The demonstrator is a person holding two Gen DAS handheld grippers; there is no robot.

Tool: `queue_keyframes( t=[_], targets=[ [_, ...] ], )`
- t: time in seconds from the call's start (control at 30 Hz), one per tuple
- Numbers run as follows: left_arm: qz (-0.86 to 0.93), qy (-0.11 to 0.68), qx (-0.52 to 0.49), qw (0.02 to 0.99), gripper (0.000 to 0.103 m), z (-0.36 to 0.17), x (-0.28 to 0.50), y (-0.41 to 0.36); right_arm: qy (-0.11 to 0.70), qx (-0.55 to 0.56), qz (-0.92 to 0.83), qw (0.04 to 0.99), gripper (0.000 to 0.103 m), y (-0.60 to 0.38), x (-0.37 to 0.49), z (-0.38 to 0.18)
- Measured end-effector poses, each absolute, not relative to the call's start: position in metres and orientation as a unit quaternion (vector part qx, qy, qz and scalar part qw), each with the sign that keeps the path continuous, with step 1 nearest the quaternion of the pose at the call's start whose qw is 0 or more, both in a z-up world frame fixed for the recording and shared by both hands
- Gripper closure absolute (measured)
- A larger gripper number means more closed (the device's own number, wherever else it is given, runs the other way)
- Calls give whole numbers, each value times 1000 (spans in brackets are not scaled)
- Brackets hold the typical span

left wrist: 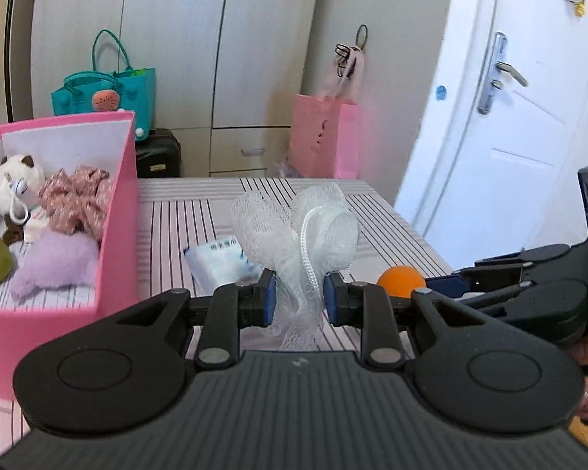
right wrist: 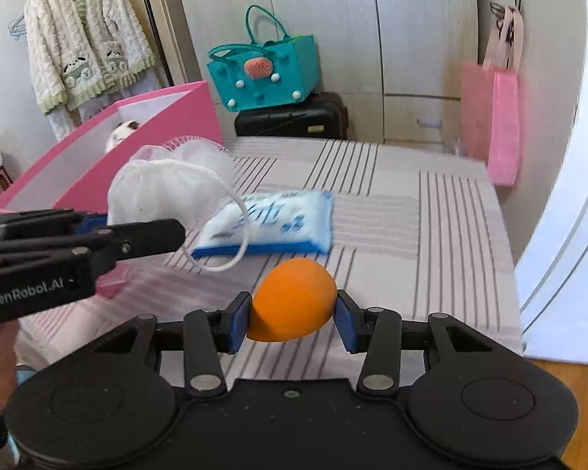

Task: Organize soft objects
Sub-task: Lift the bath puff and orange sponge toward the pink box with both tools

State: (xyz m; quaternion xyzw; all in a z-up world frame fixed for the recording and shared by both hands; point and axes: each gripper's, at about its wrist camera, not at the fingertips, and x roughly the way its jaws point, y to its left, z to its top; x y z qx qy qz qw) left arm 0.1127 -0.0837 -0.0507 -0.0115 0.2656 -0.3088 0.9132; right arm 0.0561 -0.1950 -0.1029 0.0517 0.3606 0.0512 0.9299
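Note:
My left gripper [left wrist: 298,298] is shut on a white mesh bath pouf [left wrist: 294,231] and holds it above the striped bed; its cord loop hangs down in the right wrist view, where the pouf [right wrist: 168,192] and the left gripper [right wrist: 145,231] show at the left. My right gripper [right wrist: 292,319] is shut on an orange foam egg [right wrist: 292,299], also seen as an orange egg [left wrist: 400,280] at the right of the left wrist view. A pink box [left wrist: 117,211] stands at the left and holds a plush cat, a floral scrunchie, a lilac plush and a green soft ball.
A blue-and-white tissue pack [right wrist: 278,221] lies on the striped bedspread [right wrist: 431,243] between the grippers and the box. Beyond the bed stand a teal bag [right wrist: 266,74] on a black suitcase [right wrist: 294,117], a pink paper bag [right wrist: 494,125], wardrobes and a white door [left wrist: 509,117].

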Motion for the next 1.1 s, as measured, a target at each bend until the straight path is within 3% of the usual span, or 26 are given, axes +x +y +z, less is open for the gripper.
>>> queue_keyframes(
  t=[0.7, 1.1],
  targets=[
    [-352, 372, 79, 855, 80, -10, 65, 5, 387, 46, 181, 903, 52, -141, 15, -66],
    [-317, 318, 76, 890, 79, 41, 57, 59, 329, -8, 237, 914, 51, -99, 45, -18]
  ],
)
